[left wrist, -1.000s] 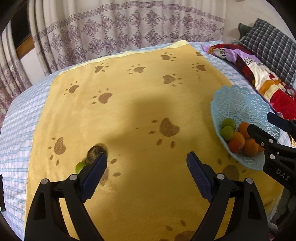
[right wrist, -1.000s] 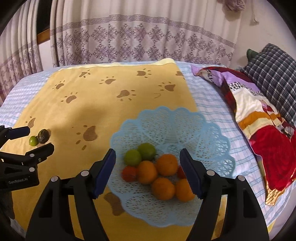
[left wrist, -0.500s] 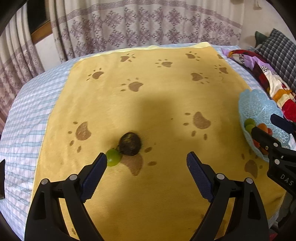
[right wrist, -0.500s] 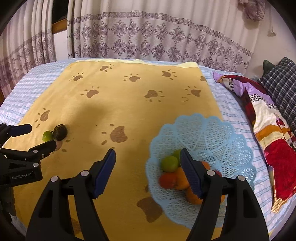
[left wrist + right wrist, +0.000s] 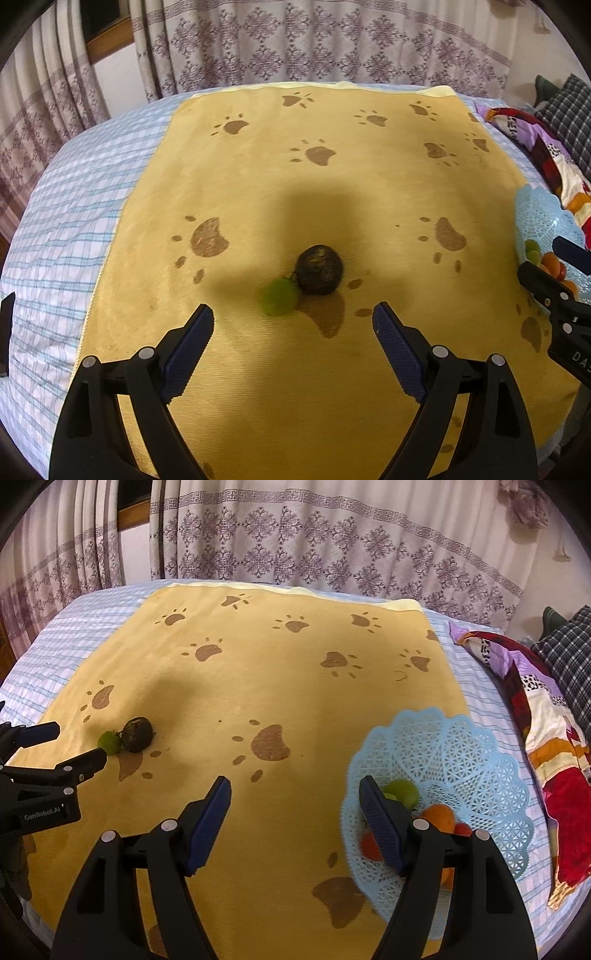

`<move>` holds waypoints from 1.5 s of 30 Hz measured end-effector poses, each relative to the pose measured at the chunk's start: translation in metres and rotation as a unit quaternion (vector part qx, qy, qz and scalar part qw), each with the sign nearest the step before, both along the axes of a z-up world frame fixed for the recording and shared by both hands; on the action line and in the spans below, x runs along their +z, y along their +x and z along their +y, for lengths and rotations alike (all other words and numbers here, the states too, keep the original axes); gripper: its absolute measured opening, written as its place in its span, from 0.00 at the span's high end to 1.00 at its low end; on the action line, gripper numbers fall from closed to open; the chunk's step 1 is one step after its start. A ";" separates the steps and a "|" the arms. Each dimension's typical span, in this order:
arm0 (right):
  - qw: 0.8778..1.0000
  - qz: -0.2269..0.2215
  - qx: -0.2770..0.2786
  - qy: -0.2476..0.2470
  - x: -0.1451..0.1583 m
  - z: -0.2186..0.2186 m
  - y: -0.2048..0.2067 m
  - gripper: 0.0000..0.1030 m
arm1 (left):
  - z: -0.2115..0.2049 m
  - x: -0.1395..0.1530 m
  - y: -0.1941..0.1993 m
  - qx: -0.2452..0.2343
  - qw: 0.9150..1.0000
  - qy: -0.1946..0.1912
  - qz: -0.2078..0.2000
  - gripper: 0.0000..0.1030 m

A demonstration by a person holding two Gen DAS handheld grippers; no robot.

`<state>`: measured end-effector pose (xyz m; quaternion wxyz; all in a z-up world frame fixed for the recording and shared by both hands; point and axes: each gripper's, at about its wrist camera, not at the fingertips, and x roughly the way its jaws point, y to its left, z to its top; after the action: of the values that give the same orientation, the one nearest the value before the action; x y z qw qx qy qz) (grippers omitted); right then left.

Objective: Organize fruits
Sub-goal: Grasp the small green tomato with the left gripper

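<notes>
Bed (image 5: 92, 627) carries a yellow paw-print blanket (image 5: 295, 686); the blue basket (image 5: 461, 753) of fruit sits on the blanket's right edge. Left tongs (image 5: 291, 325), apart and empty, hover near the dark fruit (image 5: 319, 269) touching a small green fruit (image 5: 277, 297), left of the basket. Right tongs (image 5: 295, 801) gape empty beside the basket.

A bed (image 5: 66, 635) in pale blue check fills the room, a yellow paw-print blanket (image 5: 280, 686) spread over it. Patterned curtains (image 5: 332, 542) hang behind, a dark window gap (image 5: 99, 18) at the left. A plaid pillow (image 5: 569, 657) sits right, beside a colourful quilt (image 5: 546, 746).
</notes>
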<state>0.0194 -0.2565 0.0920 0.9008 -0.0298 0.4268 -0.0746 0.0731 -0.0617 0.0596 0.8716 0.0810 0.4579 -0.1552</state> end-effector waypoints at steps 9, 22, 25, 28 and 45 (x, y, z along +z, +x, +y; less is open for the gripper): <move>0.999 0.028 0.013 0.015 -0.014 0.014 0.016 0.29 | 0.020 -0.016 0.013 0.026 1.000 0.005 0.012 0.15; 0.996 0.060 0.033 0.056 -0.035 0.027 0.035 0.29 | 0.032 -0.037 0.025 0.035 0.999 0.006 0.031 0.16; 0.995 0.063 0.039 0.064 -0.038 0.030 0.037 0.29 | 0.032 -0.040 0.026 0.028 0.999 0.003 0.035 0.19; 0.994 0.067 0.044 0.071 -0.042 0.034 0.039 0.29 | 0.031 -0.040 0.027 0.023 0.999 -0.002 0.034 0.21; 0.991 0.071 0.064 0.088 -0.047 0.046 0.050 0.29 | 0.008 -0.045 0.040 -0.036 0.998 -0.022 0.035 0.73</move>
<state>0.0699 -0.2105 0.0446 0.8700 0.0173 0.4922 0.0234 0.1134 -0.0534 0.0149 0.8506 0.0726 0.4812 -0.1994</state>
